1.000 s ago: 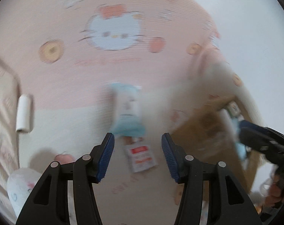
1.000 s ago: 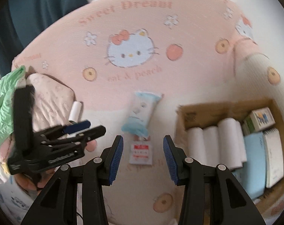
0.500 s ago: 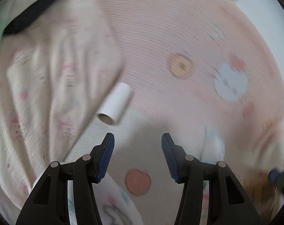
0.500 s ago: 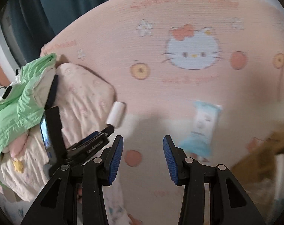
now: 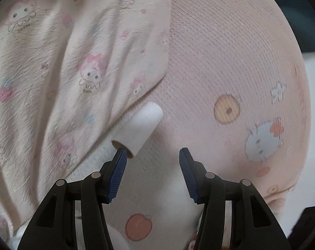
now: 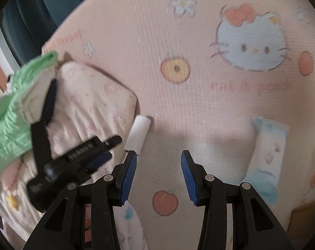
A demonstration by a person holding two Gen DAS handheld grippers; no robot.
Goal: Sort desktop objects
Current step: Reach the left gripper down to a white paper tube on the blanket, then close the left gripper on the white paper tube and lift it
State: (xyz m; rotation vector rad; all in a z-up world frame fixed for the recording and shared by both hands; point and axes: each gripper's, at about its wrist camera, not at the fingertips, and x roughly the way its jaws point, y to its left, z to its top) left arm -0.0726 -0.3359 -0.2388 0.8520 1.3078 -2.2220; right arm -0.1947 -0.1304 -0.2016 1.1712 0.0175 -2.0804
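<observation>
My left gripper (image 5: 153, 153): jaws wide apart, empty, left tip at the white paper roll (image 5: 137, 130), which lies against the cream blanket (image 5: 63, 73). My right gripper (image 6: 158, 156): apart, empty, over the pink mat (image 6: 199, 108).

Home bedroom, cartoon-cat blanket (image 6: 199, 31) (pink), pillow (image 5: 53, 62)
</observation>
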